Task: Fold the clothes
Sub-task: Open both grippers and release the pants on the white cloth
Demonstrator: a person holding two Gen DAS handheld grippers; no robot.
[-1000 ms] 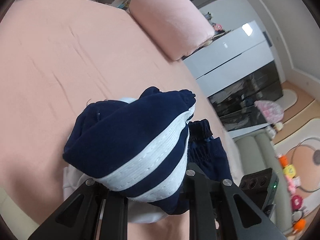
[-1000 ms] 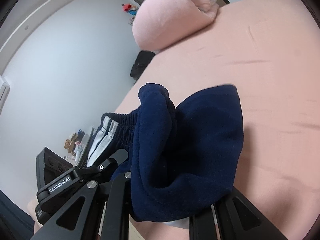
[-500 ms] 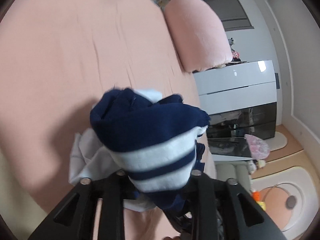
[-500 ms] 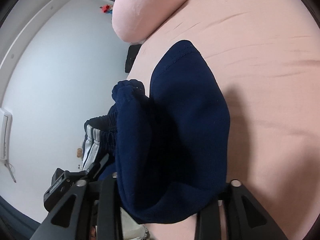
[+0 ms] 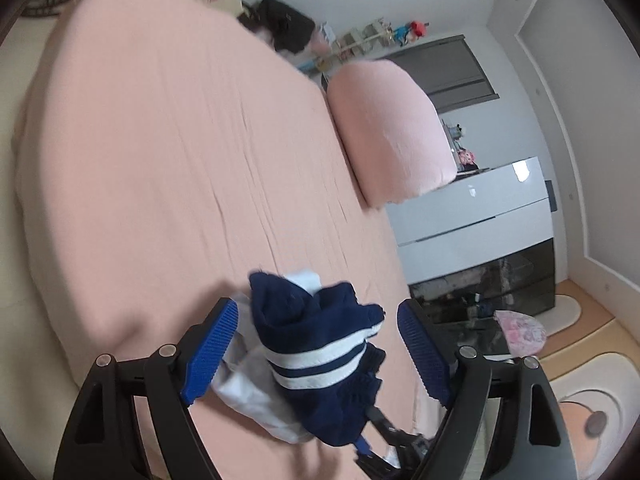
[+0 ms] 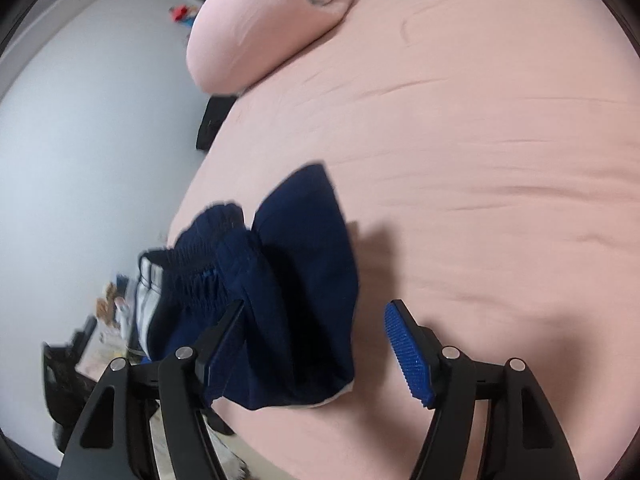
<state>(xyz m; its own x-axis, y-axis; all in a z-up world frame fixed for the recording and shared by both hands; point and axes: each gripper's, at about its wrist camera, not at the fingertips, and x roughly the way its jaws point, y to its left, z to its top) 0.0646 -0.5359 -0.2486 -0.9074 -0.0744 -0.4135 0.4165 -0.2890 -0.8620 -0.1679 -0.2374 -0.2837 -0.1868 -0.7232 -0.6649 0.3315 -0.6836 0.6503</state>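
Left wrist view first: the left gripper [image 5: 316,350] is seen with its jaws opening, blue pads spread wide at roughly 9 and 3 o'clock of the navy shorts [image 5: 320,344]. The cloth sits between the pads but isn't pinched by either, as far as can be told. The shorts are bunched in a lump on the pink bed [image 5: 180,160], near its lower edge, at about 6 o'clock in the frame. White side stripes are shown across the front of the lump, and some pale grey-white fabric [image 5: 248,384] is tucked under it at 7 o'clock. A rolled pink duvet [image 5: 392,132] lies well apart at 1 o'clock.

Right wrist view: the right gripper [image 6: 316,340] is also opening. The right pad stands clear of the cloth; the left finger is right at the fabric's edge, and contact can't be ruled out. Here the shorts [image 6: 288,280] are seen as plain dark navy, with a gathered elastic waistband at 9 o'clock and a flat panel pointing to 12.

Handling guess: soft, light, floppy knit, nothing fragile, and no shape will be kept once it's released. The waistband or a hem corner would probably be best grabbed, since the thicker edge gives more to bite.
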